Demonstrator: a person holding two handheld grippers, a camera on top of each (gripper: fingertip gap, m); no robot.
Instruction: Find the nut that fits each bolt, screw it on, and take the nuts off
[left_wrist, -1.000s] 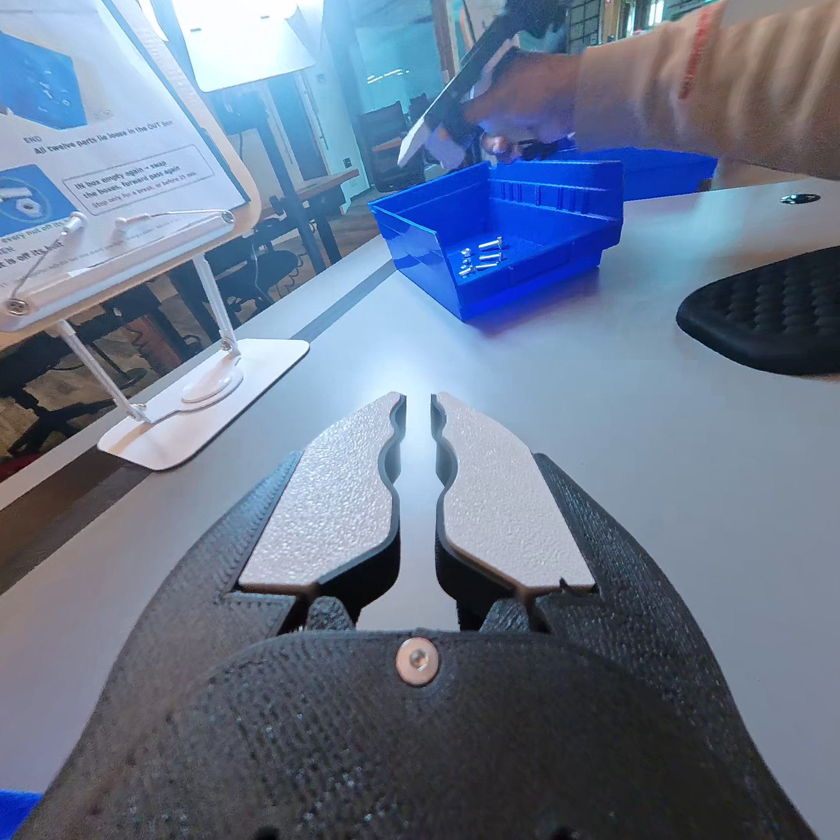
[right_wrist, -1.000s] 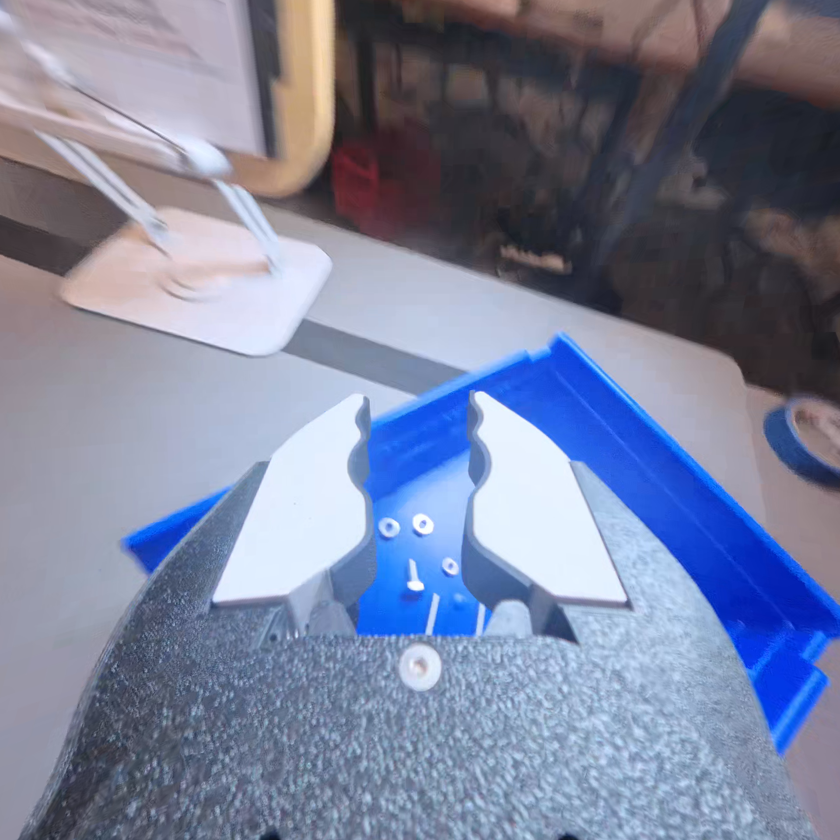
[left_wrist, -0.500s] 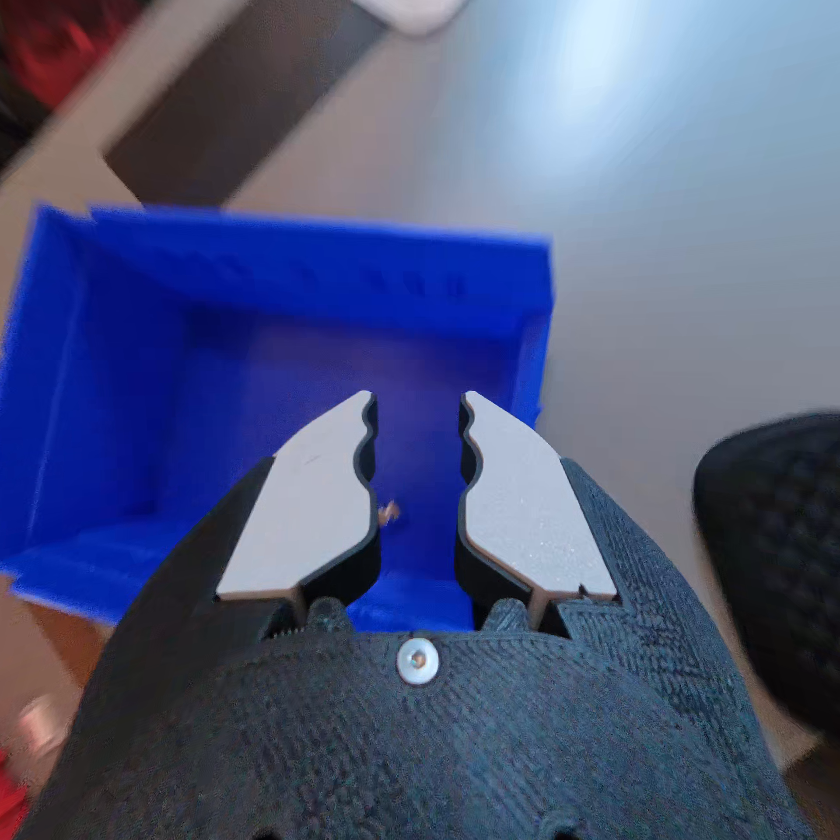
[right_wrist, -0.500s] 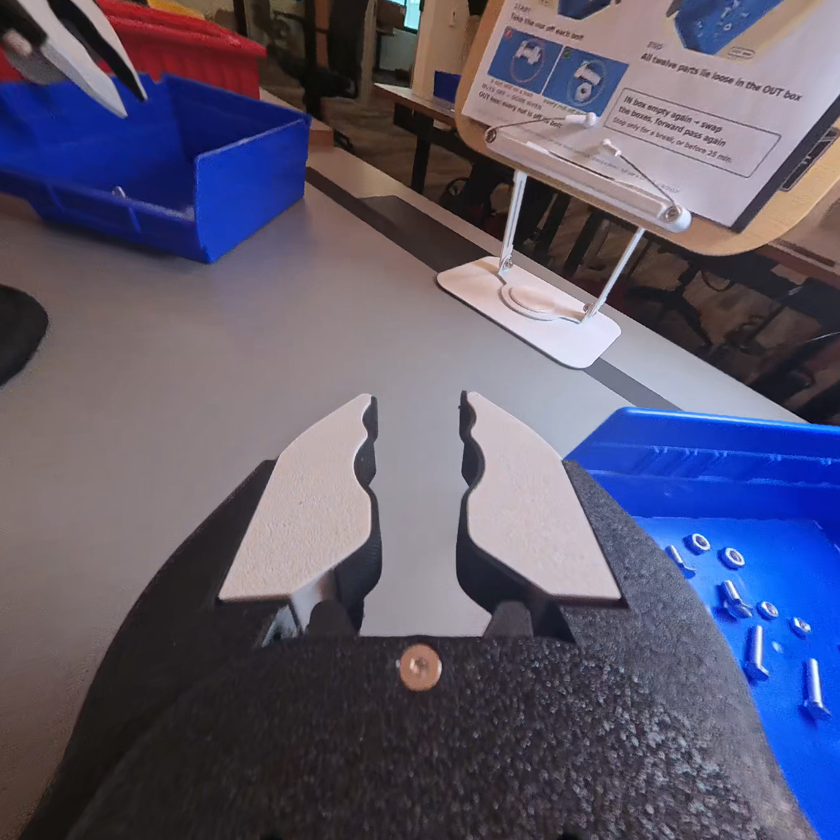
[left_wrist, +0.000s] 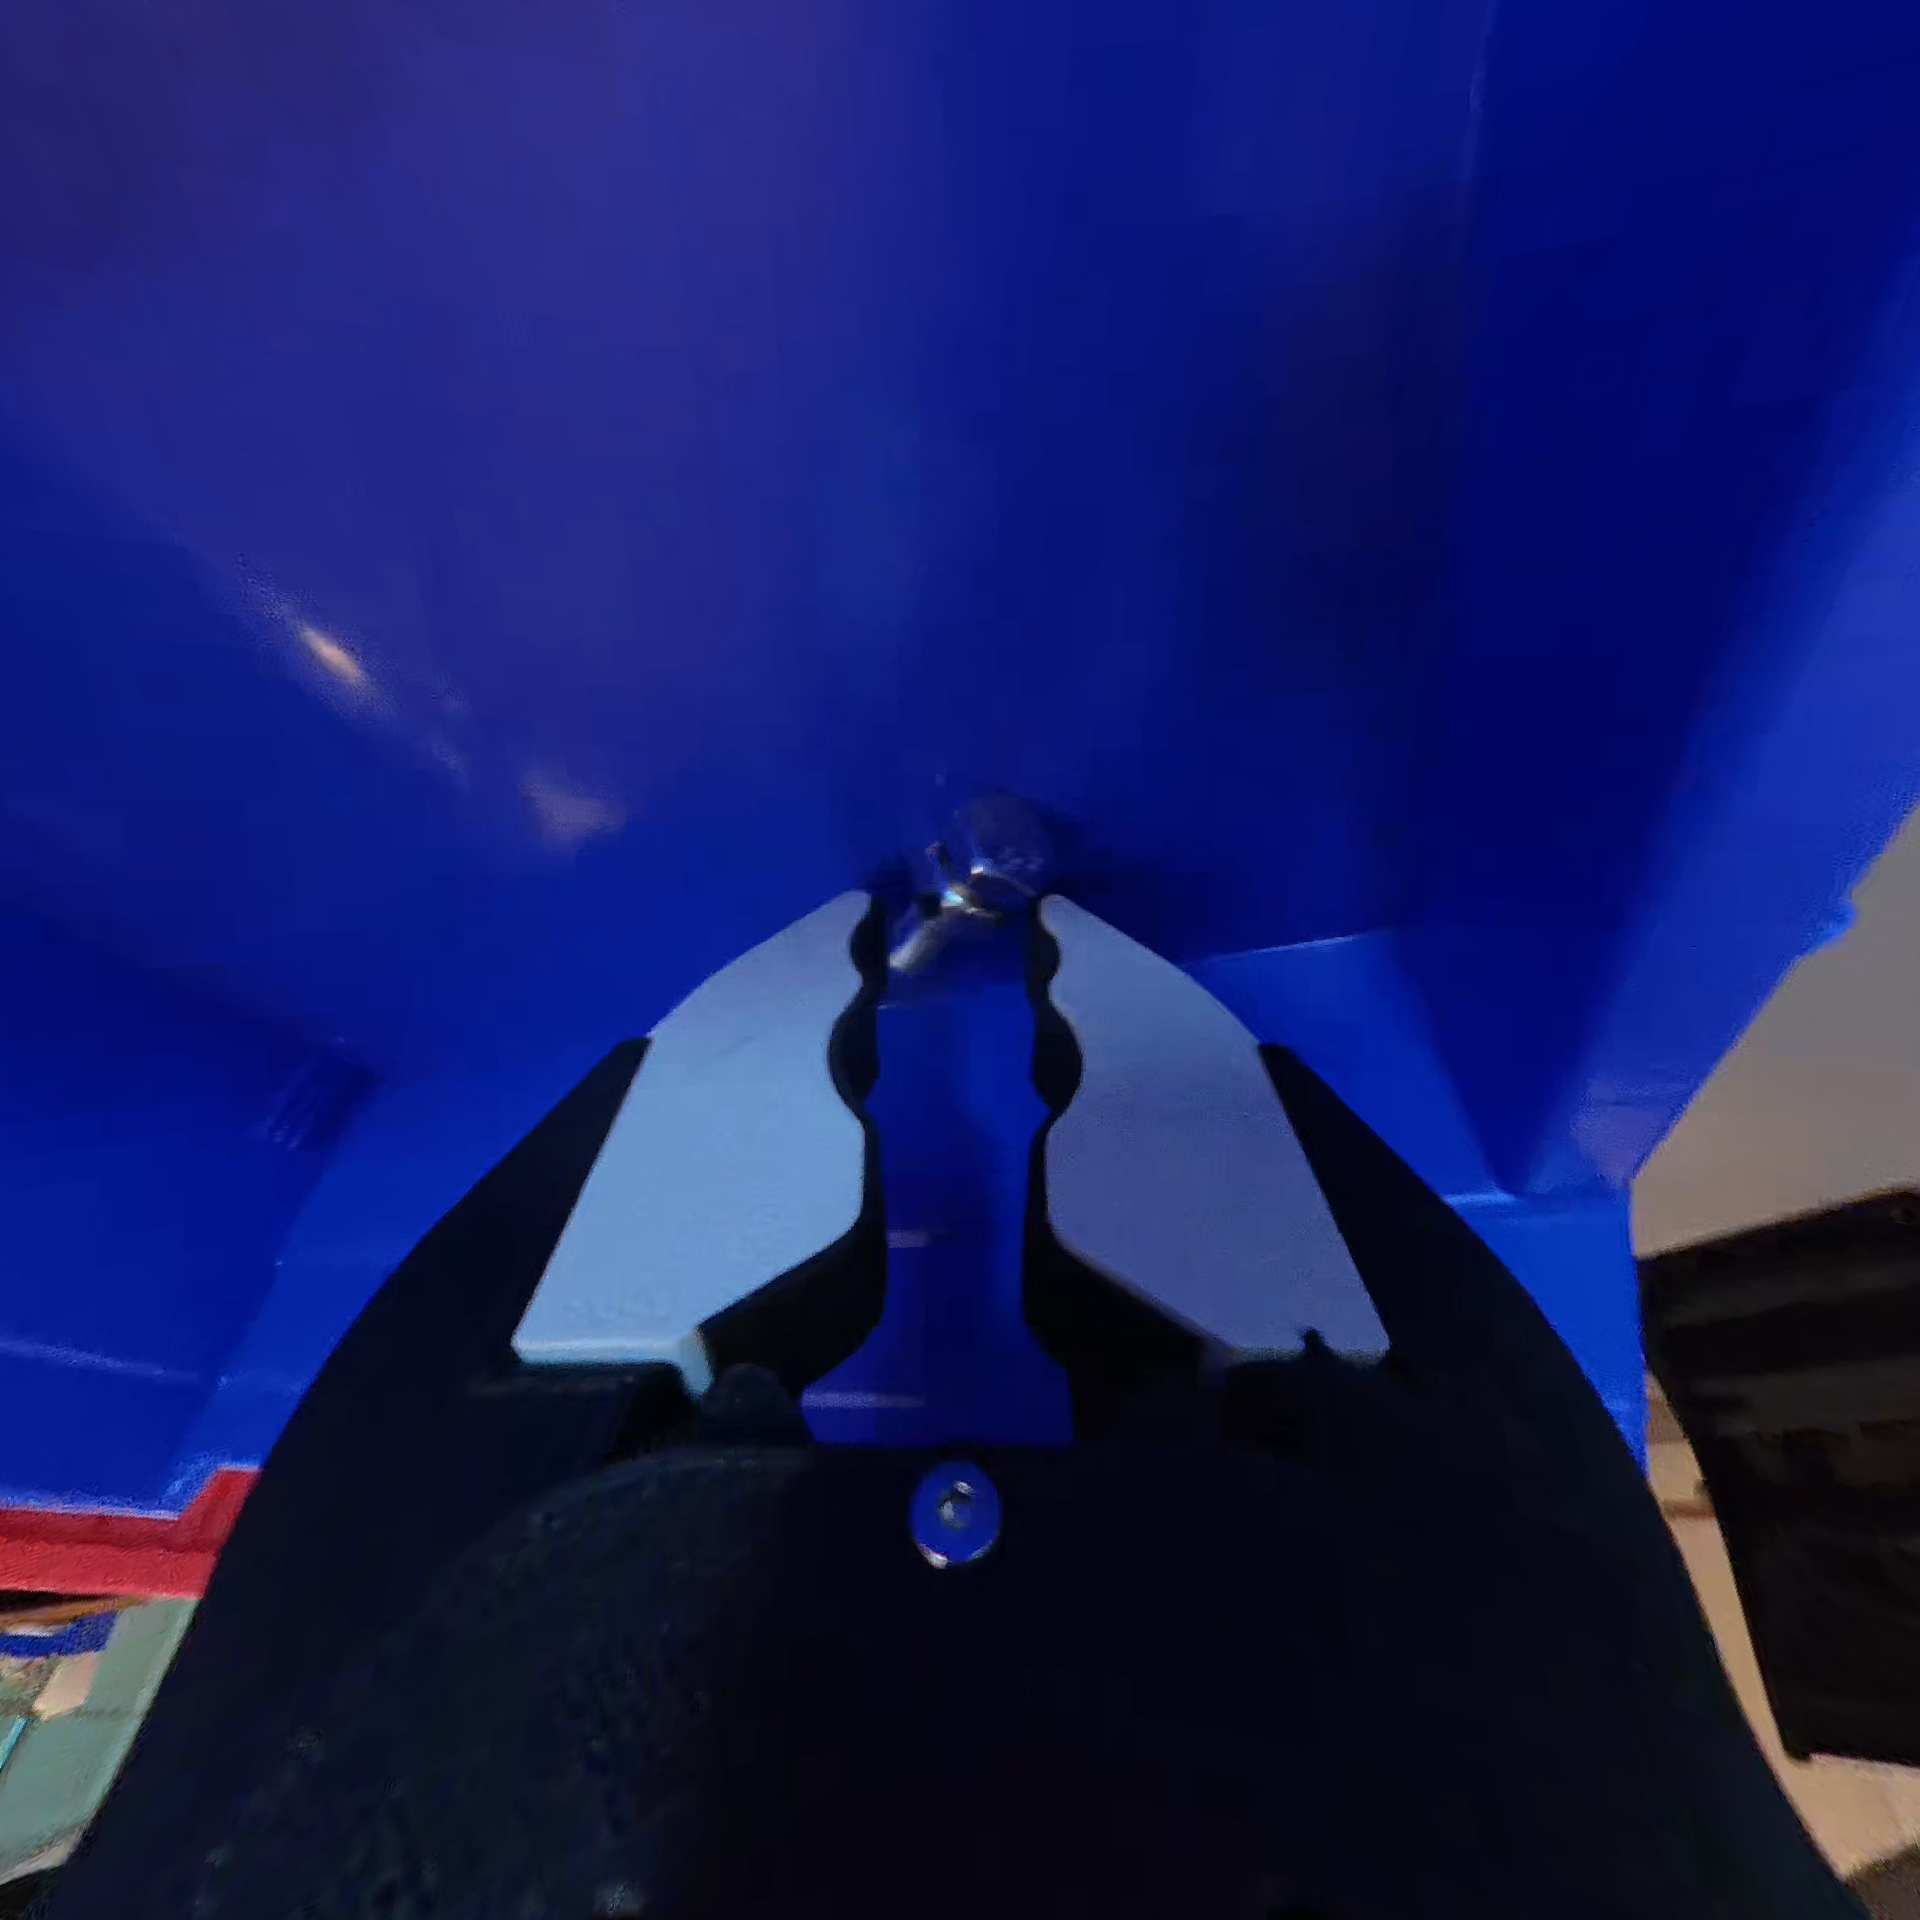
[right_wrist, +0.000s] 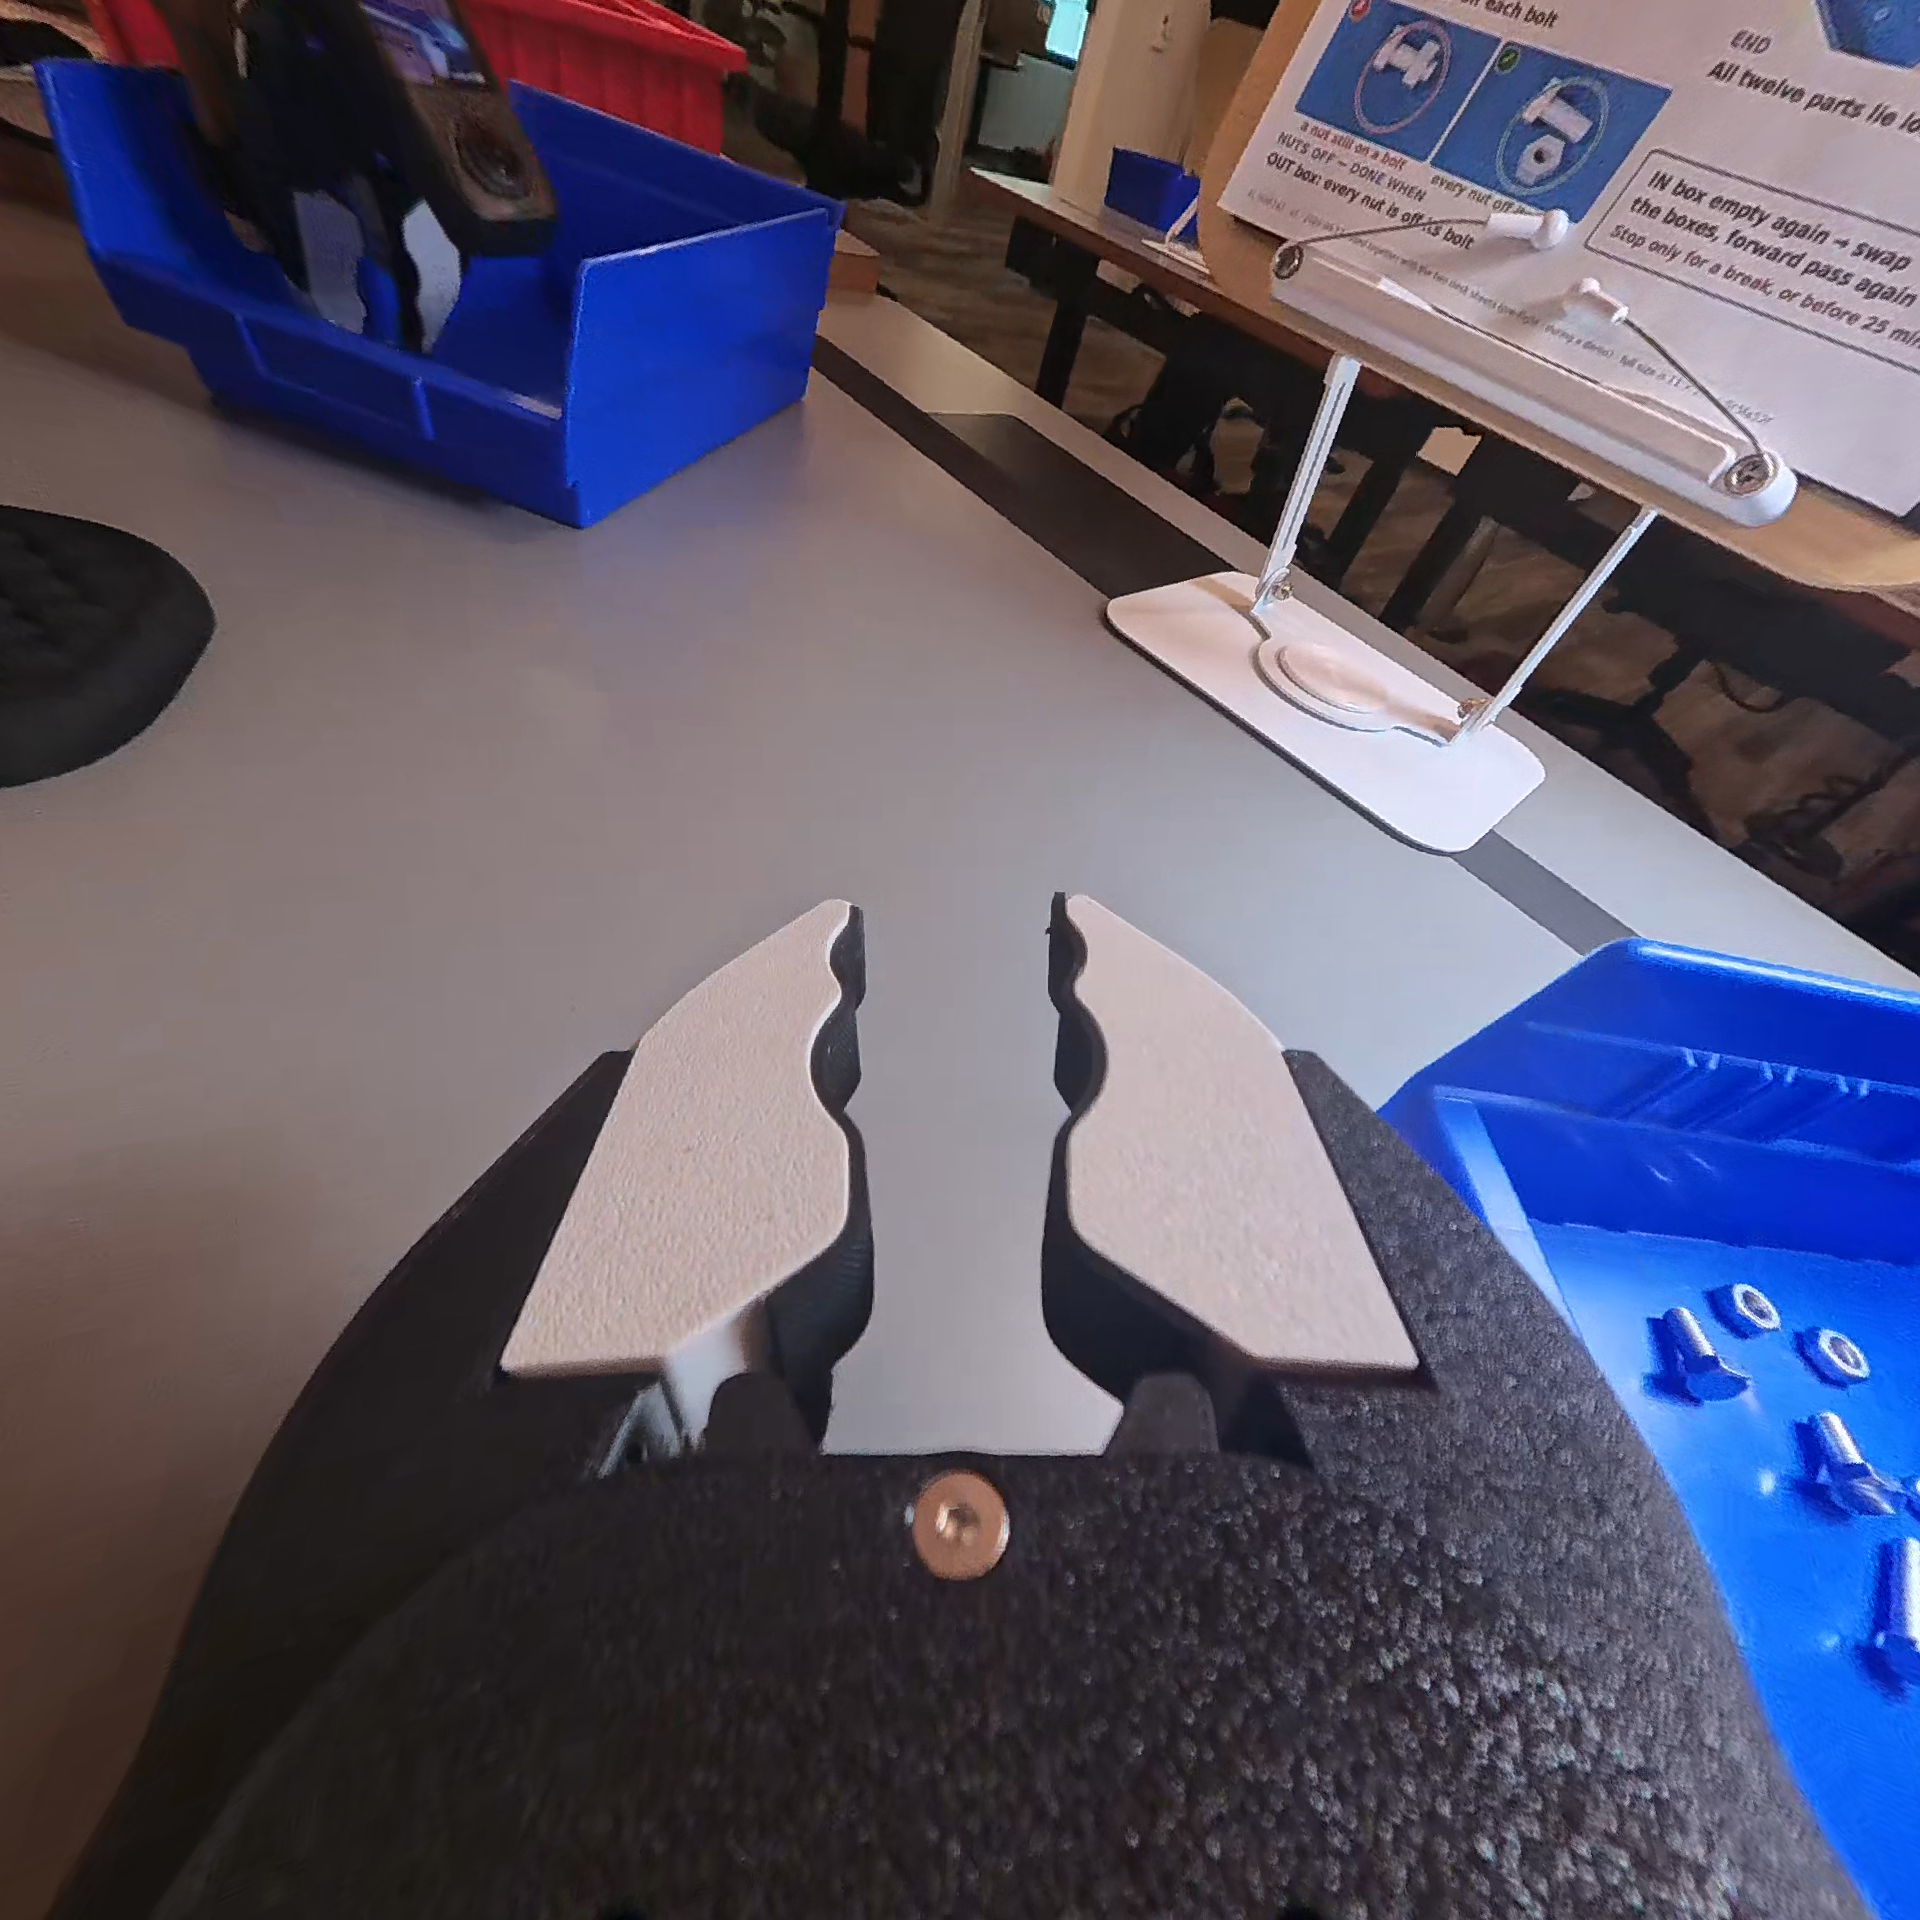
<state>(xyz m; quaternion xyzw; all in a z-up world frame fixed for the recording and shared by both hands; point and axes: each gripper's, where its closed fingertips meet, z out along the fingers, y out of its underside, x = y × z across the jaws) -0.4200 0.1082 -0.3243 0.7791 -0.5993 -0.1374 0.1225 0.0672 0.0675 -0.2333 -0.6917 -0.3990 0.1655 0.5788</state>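
My left gripper (left_wrist: 956, 912) is open, deep inside a blue bin (left_wrist: 727, 416). A small silver bolt (left_wrist: 982, 868) lies on the bin floor right at its fingertips, partly between them; the jaws are not closed on it. In the right wrist view the left gripper (right_wrist: 387, 296) reaches down into that far-left bin (right_wrist: 675, 343). My right gripper (right_wrist: 956, 914) is open and empty, low over the grey table (right_wrist: 520, 779). A second blue bin (right_wrist: 1662, 1153) at its right holds several loose bolts (right_wrist: 1694, 1361) and nuts (right_wrist: 1839, 1356).
A white stand (right_wrist: 1340, 727) holding an instruction sheet is at the table's far edge. A black textured pad (right_wrist: 83, 644) lies at the left; it also shows in the left wrist view (left_wrist: 1787, 1455). A red bin (right_wrist: 623, 62) sits behind the far blue bin. Some 50 centimeters of space lies between my two pairs of fingers.
My left gripper swung over the far blue bin and dropped into it, reaching the bolt. My right gripper left its bin and now hovers over the table, still open.
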